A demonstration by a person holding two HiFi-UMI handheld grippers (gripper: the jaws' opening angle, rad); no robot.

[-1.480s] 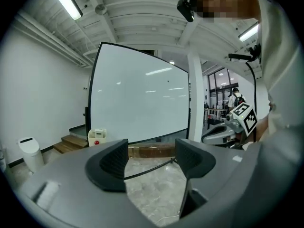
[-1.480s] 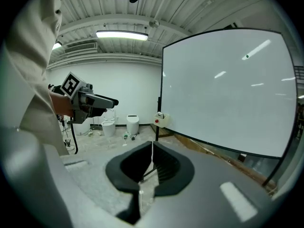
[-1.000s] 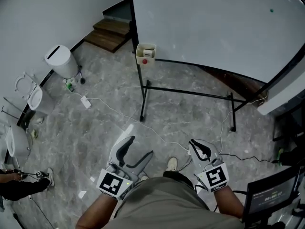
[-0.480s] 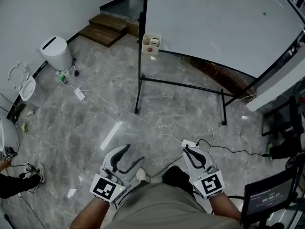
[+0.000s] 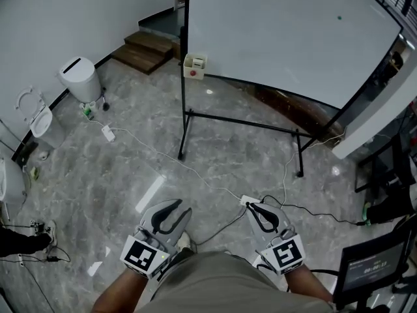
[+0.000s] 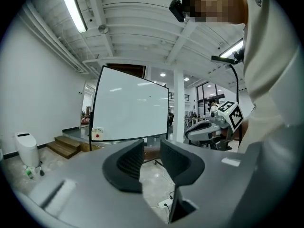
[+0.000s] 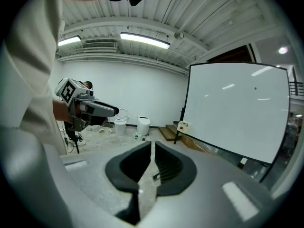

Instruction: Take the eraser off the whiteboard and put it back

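Both grippers empty, whiteboard ahead across the floor

My left gripper (image 5: 176,208) sits at 7 o'clock in the head view. Its jaws have just been closing and now stand a narrow gap apart with nothing between them. My right gripper (image 5: 257,206), at 5 o'clock, has its jaws together, also empty. The whiteboard (image 5: 280,38) stands at 12 to 1 o'clock. The eraser (image 5: 195,65), a cream block with a red spot, sits at the whiteboard's lower left corner, at 11 o'clock, well apart from both grippers.
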